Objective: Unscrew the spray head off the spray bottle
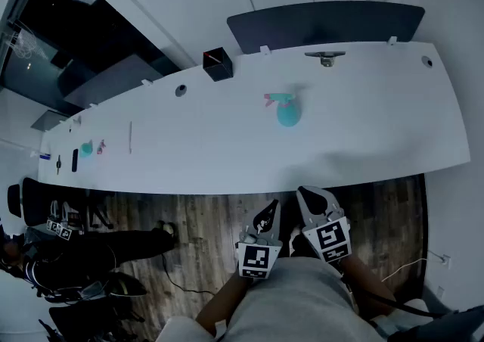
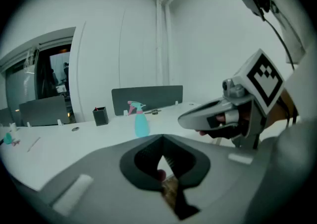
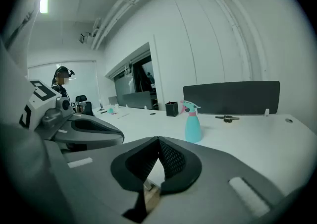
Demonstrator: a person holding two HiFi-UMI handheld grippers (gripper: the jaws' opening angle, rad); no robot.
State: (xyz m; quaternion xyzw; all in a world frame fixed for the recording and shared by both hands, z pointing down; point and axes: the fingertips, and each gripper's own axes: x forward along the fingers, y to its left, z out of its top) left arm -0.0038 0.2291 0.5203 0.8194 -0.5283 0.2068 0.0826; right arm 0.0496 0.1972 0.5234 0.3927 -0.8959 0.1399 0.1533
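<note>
A teal spray bottle with a pink spray head stands alone near the middle of the long white table. Both grippers hang side by side over the wood floor, short of the table's near edge and apart from the bottle. My left gripper is shut with nothing in it, and so is my right gripper. In the left gripper view the bottle stands far beyond the closed jaws, with the right gripper beside them. The right gripper view shows the bottle past its closed jaws.
A black pen holder and a small metal object sit at the table's far edge, before a dark divider panel. A second small teal bottle lies far left. A person sits at the lower left.
</note>
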